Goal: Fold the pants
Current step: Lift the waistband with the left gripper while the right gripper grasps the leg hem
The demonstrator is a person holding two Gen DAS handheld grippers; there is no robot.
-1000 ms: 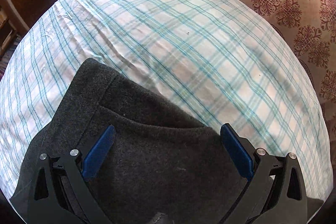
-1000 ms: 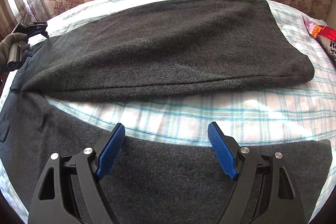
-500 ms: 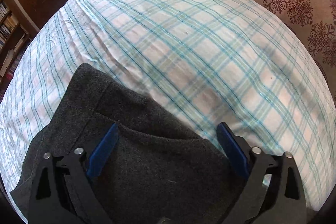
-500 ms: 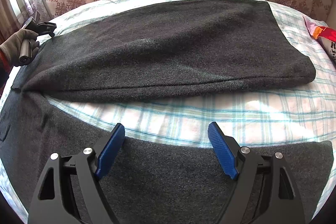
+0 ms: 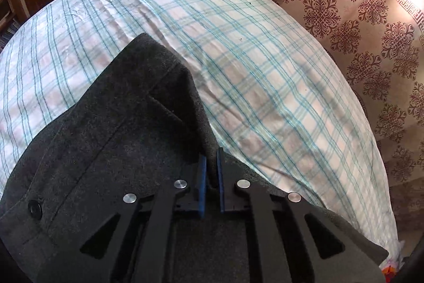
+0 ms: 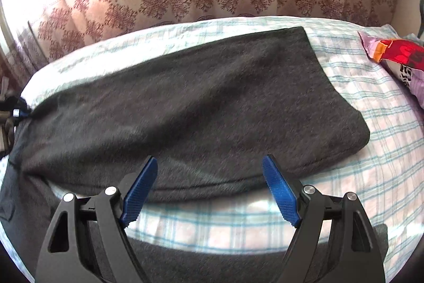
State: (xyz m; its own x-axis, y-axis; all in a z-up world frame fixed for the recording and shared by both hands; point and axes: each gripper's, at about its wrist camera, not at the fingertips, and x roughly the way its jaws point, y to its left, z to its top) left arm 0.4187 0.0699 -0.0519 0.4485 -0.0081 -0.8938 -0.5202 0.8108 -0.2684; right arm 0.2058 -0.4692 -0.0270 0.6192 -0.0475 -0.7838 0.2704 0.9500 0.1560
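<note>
Charcoal pants [image 5: 111,150] fold pinched in downward-tilted left gripper [image 5: 211,163] jaws; right gripper [image 6: 209,187] jaws apart, empty above them.

pants [image 6: 201,102] motion-blurred, edges cropped

Daylight strong from upper right of left wrist view, glare blows out curtain [image 5: 357,17] corner there. Right wrist view: same glare at upper left, whole frame smeared by motion blur, pants [image 6: 201,108] weave streaked. Left view sharper. Soft shadows across bedsheet [image 5: 238,57]. Fisheye bends edges; dark vignette in corners.
</note>
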